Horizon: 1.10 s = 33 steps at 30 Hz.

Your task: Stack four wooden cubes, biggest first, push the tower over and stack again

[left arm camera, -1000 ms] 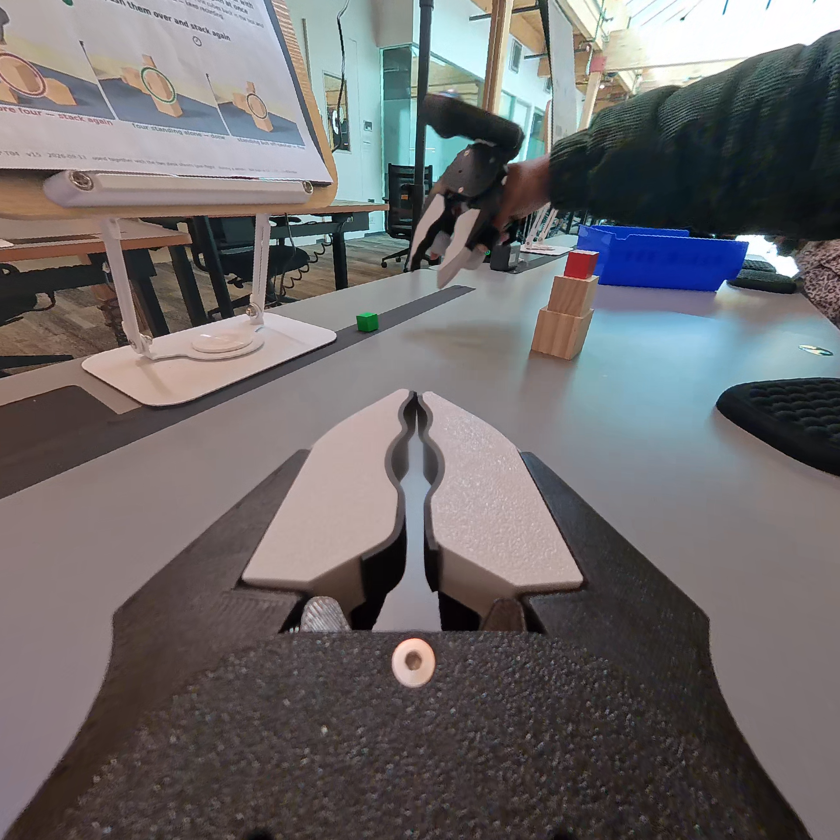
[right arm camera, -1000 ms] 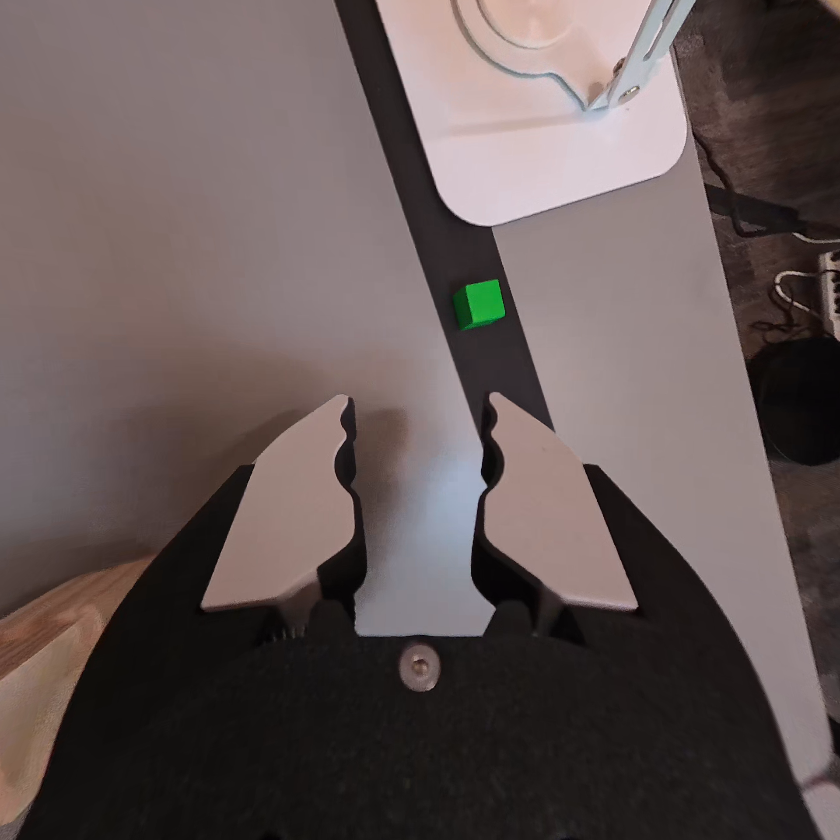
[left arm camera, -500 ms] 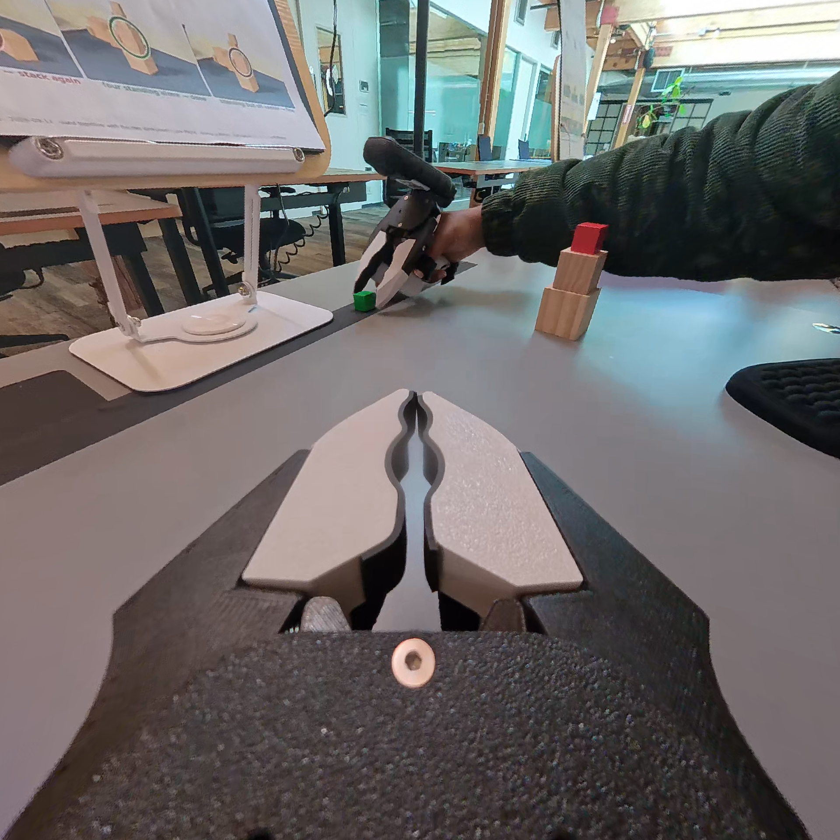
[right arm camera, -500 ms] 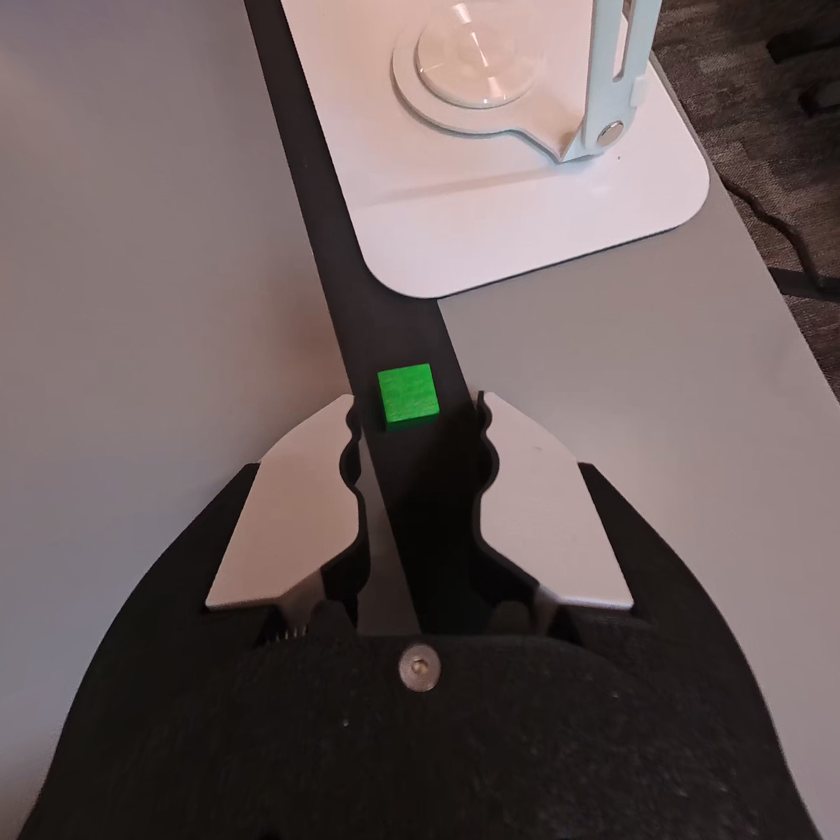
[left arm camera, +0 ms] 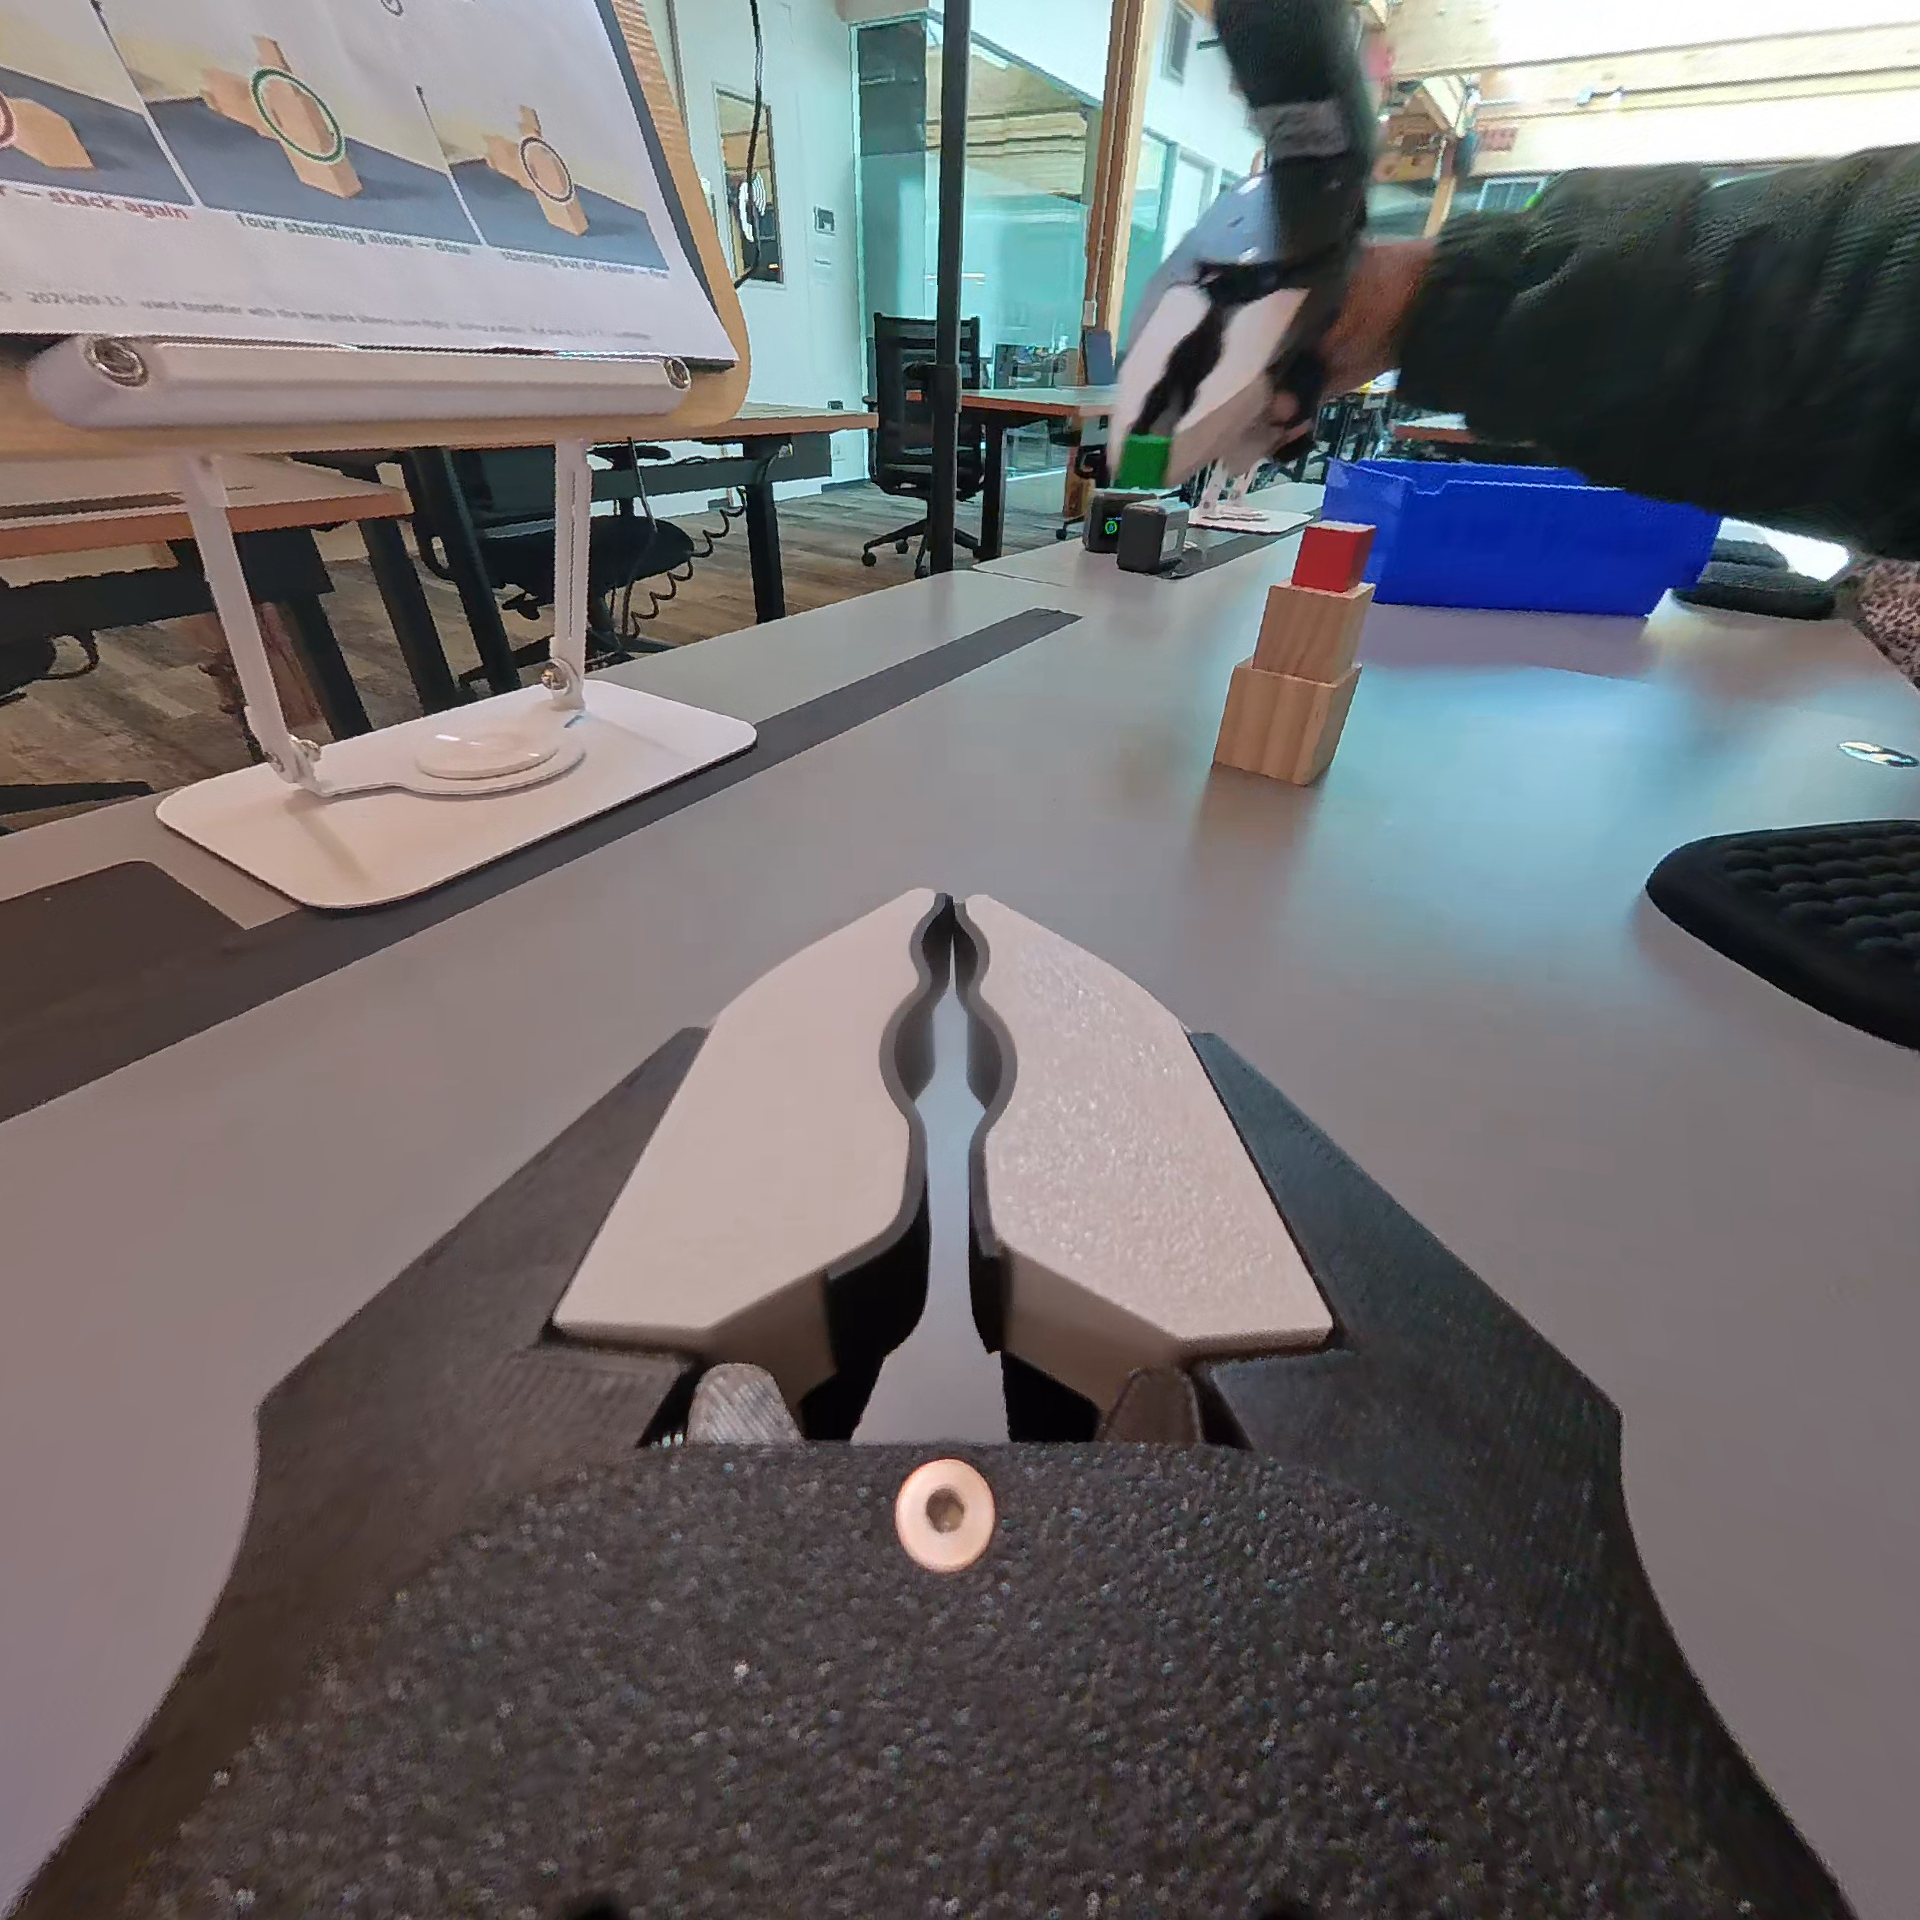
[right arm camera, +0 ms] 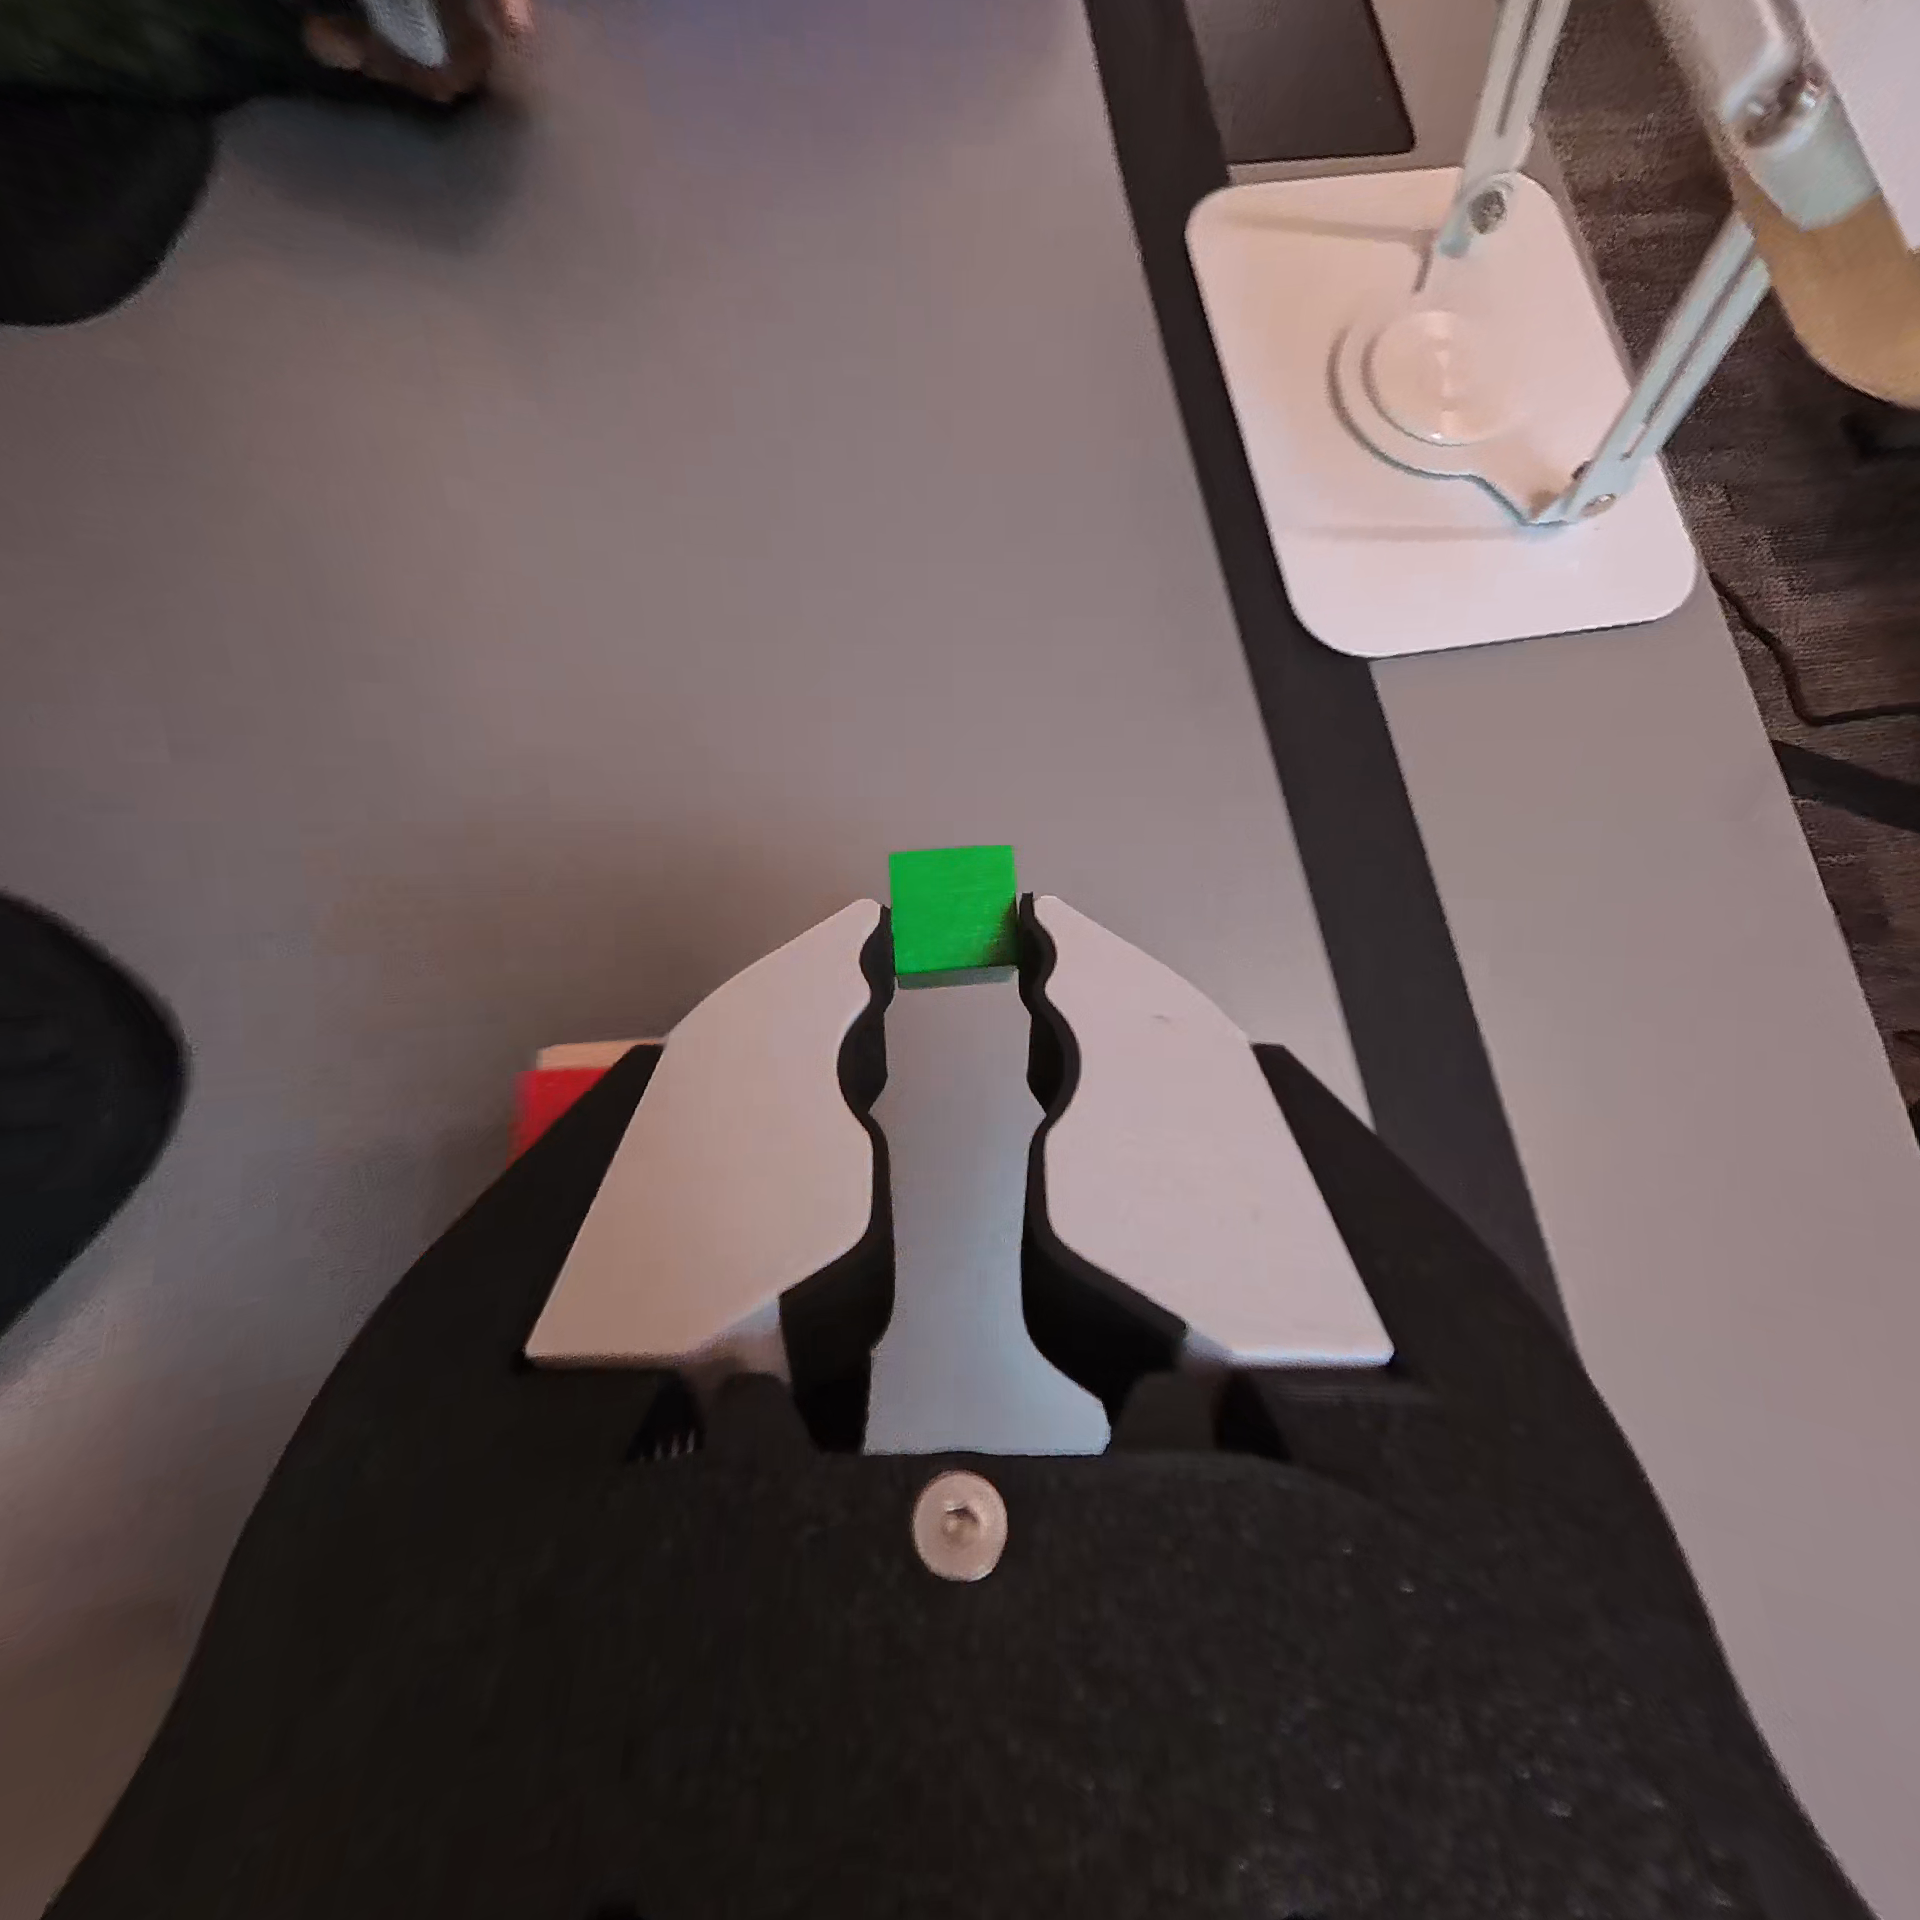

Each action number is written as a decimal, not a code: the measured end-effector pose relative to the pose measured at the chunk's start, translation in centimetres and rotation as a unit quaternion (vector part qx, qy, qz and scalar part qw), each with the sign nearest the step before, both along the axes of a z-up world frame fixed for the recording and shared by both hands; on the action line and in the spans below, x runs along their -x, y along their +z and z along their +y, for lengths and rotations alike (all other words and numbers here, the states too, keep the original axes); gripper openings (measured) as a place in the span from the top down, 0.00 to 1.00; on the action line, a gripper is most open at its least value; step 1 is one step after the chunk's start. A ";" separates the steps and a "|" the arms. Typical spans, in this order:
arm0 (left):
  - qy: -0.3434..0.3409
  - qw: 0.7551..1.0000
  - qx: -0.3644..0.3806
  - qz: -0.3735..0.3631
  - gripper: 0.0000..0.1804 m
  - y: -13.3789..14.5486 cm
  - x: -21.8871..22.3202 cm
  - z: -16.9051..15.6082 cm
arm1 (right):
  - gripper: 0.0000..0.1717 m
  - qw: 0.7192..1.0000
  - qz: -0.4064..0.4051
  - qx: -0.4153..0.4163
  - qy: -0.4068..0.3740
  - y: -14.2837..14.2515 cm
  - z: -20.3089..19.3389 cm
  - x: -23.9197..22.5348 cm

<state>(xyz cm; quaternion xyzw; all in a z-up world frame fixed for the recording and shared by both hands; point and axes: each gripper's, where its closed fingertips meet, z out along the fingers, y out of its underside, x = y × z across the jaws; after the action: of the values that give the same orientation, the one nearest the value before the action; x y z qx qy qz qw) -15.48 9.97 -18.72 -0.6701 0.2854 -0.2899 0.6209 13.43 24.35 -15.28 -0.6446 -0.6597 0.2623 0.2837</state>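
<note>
The counter (left arm camera: 1143,935) looks smooth and matt grey, the stacked blocks (left arm camera: 1294,686) show bare wood grain, the green cube (right arm camera: 951,914) has a smooth painted look, and the left tool (left arm camera: 951,914) pairs grainy pale fingers (left arm camera: 1122,1143) with rough black plastic.

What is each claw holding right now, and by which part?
The right claw holds a small green cube at its fingertips, pads pressed on two opposite side faces. The left claw is shut, holding nothing.
</note>
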 end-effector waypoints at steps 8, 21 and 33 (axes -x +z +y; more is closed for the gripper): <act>0.004 1.000 0.001 0.010 1.00 -0.2 -0.3 0.0 | 0.87 0.998 -0.051 -0.020 -0.004 0.0 -7.2 -3.5; 0.009 1.000 0.007 0.002 1.00 -0.2 0.0 0.0 | 0.87 0.998 -0.055 -0.015 -0.013 -0.9 -7.5 -4.1; 0.009 1.000 0.011 -0.001 1.00 -0.2 0.0 0.1 | 0.85 0.998 -0.050 -0.018 -0.019 -1.2 -7.4 -4.2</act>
<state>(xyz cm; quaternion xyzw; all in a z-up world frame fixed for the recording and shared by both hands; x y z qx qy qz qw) -15.48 10.09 -18.92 -0.6789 0.2760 -0.2880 0.6164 17.60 16.92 -16.45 -0.6640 -0.6654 0.2125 0.2669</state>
